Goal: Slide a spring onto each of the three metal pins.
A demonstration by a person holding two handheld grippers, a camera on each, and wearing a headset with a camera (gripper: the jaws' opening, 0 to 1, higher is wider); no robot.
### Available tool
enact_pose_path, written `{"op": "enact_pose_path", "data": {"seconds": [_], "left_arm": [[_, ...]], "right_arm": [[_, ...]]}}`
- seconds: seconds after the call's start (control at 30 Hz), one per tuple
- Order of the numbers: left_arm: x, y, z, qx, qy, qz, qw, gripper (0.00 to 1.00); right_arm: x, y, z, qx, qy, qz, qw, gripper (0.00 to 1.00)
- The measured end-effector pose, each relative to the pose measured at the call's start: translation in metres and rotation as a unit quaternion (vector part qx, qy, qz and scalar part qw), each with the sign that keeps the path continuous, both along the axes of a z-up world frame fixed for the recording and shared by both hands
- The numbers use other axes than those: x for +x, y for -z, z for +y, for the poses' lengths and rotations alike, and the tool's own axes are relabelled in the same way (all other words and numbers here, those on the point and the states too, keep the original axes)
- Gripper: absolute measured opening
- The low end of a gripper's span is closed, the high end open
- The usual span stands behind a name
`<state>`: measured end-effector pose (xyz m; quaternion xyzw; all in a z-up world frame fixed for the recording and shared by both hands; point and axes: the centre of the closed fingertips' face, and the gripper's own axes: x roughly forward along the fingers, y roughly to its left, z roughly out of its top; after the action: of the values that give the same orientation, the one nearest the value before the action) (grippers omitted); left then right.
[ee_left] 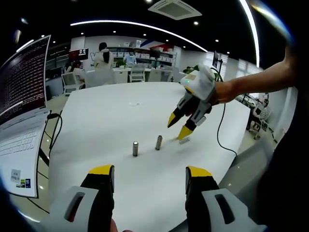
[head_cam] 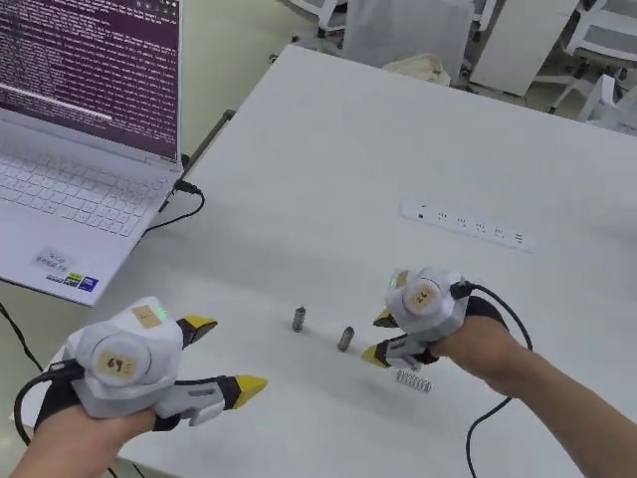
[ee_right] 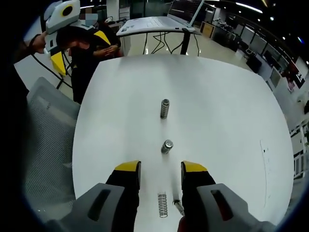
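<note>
Springs: 3 in view. 2 sit coiled on upright pins, pin A (head_cam: 299, 319) and pin B (head_cam: 345, 339), which stand just apart at mid-table. 1 loose spring (head_cam: 413, 379) lies flat on the table (head_cam: 328, 149), near pin B on the person's side.

Pins: 2 upright. In the right gripper view a short metal rod (ee_right: 178, 207) lies just beside the loose spring. It is poss. the 3rd pin, but too small to confirm.

Right gripper (head_cam: 379, 338): jaws parted to a moderate gap, nothing gripped. Tips are low over the table and point toward pin B. In its own view the loose spring lies on the table in the gap, behind the tips. Contact between rod and jaw: cannot tell.

Left gripper (head_cam: 221, 356): jaws spread wide, empty. It is positioned by the near table edge, well apart from both pins.

Clearance: laptop (head_cam: 70, 199) sits at the left edge w/ its cable (head_cam: 184, 209) trailing beside it. Power strip (head_cam: 468, 225) lies beyond the pins, to the right. Bare tabletop lies btwn pins and strip, and btwn pins and left gripper.
</note>
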<state>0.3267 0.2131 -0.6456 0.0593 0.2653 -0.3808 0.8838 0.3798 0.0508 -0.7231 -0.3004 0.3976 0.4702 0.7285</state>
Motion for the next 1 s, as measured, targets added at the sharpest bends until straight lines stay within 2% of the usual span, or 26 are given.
{"op": "enact_pose_path", "data": {"seconds": [0.47,0.6,0.87,1.0], "left_arm": [[-0.003,-0.006,-0.009,-0.004,-0.006,0.0,1.0,0.55],[-0.002,-0.008,-0.011,-0.003,-0.005,-0.002,1.0,0.55],[-0.001,-0.007,-0.011,-0.002,-0.006,0.0,1.0,0.55],[-0.001,-0.007,-0.011,-0.002,-0.008,0.002,1.0,0.55]], "right_arm": [[-0.025,-0.013,-0.013,0.033,0.049,-0.02,0.9981,0.33],[-0.027,-0.019,-0.014,0.069,0.083,-0.02,0.994,0.34],[-0.037,-0.022,-0.025,0.092,0.113,-0.023,0.989,0.35],[-0.041,-0.024,-0.029,0.091,0.12,-0.027,0.9882,0.36]]}}
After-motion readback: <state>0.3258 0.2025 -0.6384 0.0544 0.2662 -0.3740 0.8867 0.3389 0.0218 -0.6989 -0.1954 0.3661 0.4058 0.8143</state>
